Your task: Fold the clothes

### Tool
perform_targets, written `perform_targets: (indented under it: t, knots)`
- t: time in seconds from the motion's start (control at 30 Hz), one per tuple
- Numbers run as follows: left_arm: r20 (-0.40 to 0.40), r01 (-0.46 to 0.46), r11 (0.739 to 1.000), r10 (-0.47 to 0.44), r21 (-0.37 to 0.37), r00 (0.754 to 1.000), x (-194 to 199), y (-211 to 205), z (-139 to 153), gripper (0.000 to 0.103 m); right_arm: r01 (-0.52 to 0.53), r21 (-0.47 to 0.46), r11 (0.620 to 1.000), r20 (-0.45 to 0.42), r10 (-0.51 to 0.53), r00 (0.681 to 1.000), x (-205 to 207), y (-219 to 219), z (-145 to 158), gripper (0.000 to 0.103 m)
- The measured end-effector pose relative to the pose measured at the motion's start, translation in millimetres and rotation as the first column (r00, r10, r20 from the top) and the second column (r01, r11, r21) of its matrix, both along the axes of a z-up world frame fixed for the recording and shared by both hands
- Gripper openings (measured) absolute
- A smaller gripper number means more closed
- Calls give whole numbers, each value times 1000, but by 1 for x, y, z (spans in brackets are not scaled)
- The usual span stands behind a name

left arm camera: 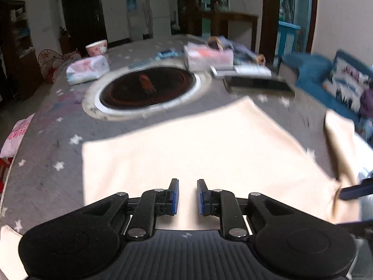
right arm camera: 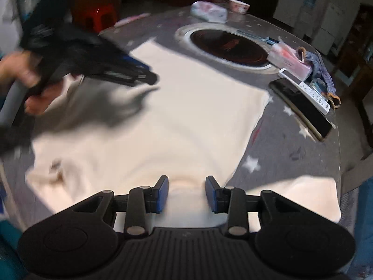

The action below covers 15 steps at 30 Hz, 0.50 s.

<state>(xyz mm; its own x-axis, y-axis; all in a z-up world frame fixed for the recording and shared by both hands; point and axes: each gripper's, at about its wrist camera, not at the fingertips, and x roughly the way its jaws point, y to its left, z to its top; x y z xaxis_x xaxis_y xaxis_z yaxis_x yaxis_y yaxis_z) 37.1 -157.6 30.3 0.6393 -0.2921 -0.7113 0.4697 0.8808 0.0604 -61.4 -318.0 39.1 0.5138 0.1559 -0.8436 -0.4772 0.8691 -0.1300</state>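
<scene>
The left gripper point(left arm camera: 187, 197) hovers low over the cream garment point(left arm camera: 198, 144), jaws a narrow gap apart and gripping nothing. The right gripper point(right arm camera: 186, 193) hangs over the garment's neckline, jaws wider apart and likewise empty. The garment lies spread flat on the grey star-patterned desk point(left arm camera: 46, 140), just in front of the round inset burner point(left arm camera: 148, 88). Only the right wrist view shows the person's hand point(right arm camera: 21, 79) clasping the left gripper's handle at the left, blurred, with its shadow on the cloth; the left wrist view alone shows a blue sofa point(left arm camera: 326, 79) beyond the desk.
</scene>
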Motion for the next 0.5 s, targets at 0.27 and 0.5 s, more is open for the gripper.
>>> perform_targets:
  t: [0.27,0.5]
  knots:
    - [24,18,1000,-19,12,1000,-14,-2,-3,34,82,25,996,28,-83,996,-35,-29,16,35]
    - [42,50,999,-50,1,998,-29,-1,3,43,400,161,902,26,-409,912,18,-107,32,38]
